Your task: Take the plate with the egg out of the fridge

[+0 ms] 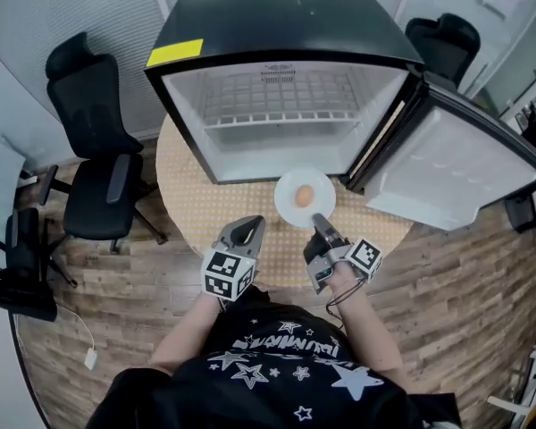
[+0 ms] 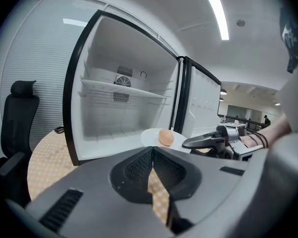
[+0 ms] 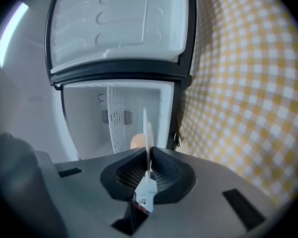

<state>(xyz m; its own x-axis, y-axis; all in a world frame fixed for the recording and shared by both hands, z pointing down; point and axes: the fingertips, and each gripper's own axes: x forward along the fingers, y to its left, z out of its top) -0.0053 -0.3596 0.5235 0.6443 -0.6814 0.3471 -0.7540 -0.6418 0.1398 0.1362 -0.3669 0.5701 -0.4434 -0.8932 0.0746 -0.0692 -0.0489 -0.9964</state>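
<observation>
Seen from the head view, a small black fridge (image 1: 277, 25) stands on a round table (image 1: 196, 204) covered in a yellow-and-white checked cloth. Its door (image 1: 447, 164) is swung wide open toward 3 o'clock, and the white interior holds only a wire shelf (image 1: 281, 96). The white plate (image 1: 290, 206) with a brown egg (image 1: 305, 196) at its middle is outside the fridge, over the cloth just in front of the open cavity, toward the hinge side. Whether the plate touches the cloth cannot be told. The right gripper (image 1: 321, 224) reaches in from 6 o'clock and is clamped on the plate's near rim. In the right gripper view the plate (image 3: 148, 133) shows edge-on, pinched between the two ribbed pads (image 3: 161, 170), with the egg (image 3: 137, 141) peeking out beside it and the fridge door (image 3: 124, 24) above. The left gripper (image 1: 250, 229) hangs just beside the right one, at about 8 o'clock from the plate. In the left gripper view its jaws meet at the tips with nothing between them, and it points toward the plate (image 2: 150, 138) and egg (image 2: 165, 137). A black office chair (image 1: 98, 150) stands at 9 o'clock of the table and a second chair (image 1: 442, 43) at about 1 o'clock, behind the fridge. The person's dark star-printed shirt (image 1: 286, 374) fills the lower edge.
</observation>
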